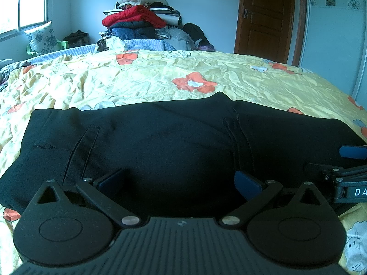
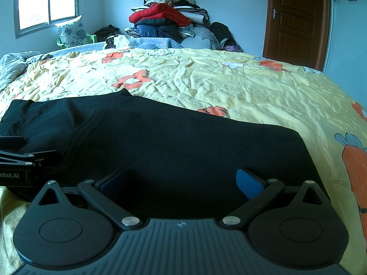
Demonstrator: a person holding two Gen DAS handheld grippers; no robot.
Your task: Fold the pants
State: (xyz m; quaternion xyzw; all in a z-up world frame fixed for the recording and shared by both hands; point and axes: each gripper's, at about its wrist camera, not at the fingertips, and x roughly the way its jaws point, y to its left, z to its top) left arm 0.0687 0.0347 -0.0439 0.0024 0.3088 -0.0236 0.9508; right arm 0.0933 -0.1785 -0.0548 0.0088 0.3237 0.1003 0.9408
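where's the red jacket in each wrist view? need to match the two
Left wrist: red jacket in the clothes pile, top, left of centre.
Right wrist: red jacket in the same pile, top, just left of centre.
Shared landmark: brown door, upper right in both views.

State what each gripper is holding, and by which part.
Nothing. The left gripper and the right gripper both have their jaws wide open over the near edge of the black pants on the bed.
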